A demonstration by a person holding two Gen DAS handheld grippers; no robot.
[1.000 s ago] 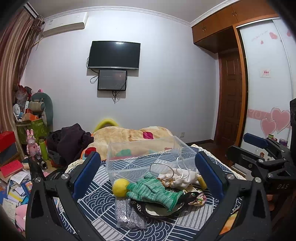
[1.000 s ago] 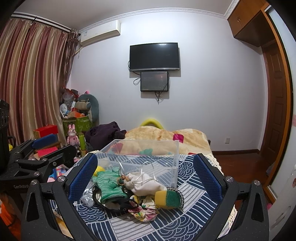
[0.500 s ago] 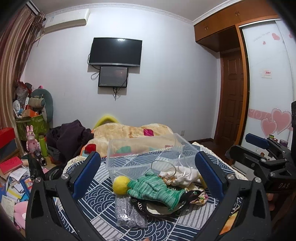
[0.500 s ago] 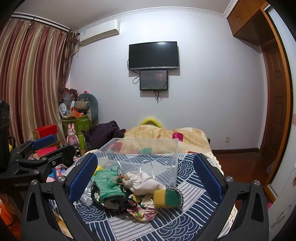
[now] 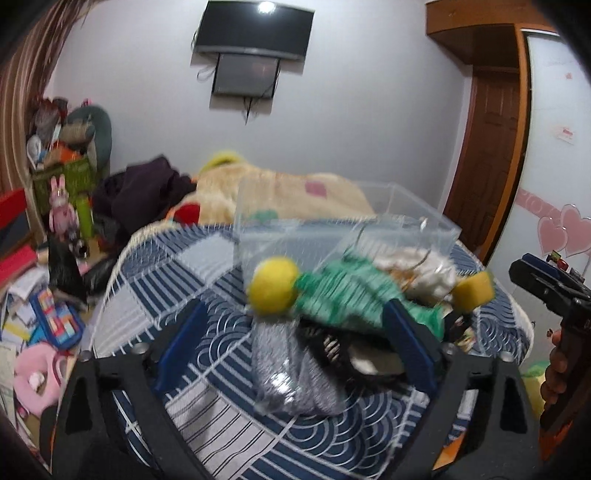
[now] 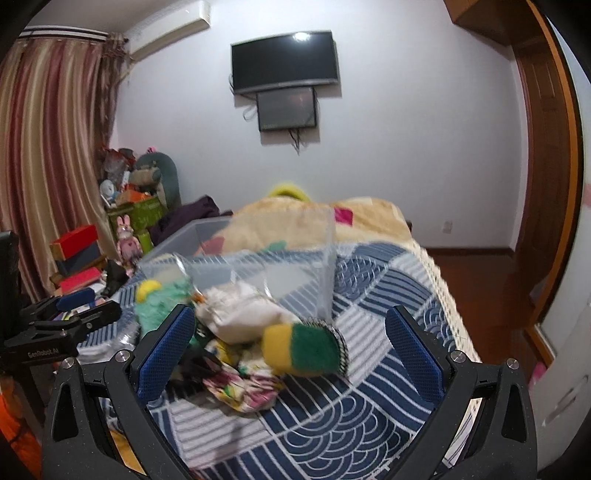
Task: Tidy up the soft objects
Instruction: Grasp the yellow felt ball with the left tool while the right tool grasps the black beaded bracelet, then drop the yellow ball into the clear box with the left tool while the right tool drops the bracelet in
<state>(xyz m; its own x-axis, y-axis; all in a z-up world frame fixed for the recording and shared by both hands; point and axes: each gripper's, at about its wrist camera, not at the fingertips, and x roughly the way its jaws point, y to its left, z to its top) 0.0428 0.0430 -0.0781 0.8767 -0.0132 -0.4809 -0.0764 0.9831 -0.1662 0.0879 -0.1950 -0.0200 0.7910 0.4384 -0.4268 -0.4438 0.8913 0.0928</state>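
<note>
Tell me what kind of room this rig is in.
Most likely a home bedroom: a bed with a patterned quilt holds the pile of soft items, a wall-mounted TV faces it, and a curtain plus wooden wardrobe line the sides.

You're working under even indoor light, with a lamp glaring as a white spot on the wall television [image 5: 255, 31] [image 6: 285, 61]. Motion blur is smearing the soft pile [image 5: 347, 295] and clear bin [image 6: 258, 254]. Fisheye bending is curving walls, and the corners are vignetting black.
</note>
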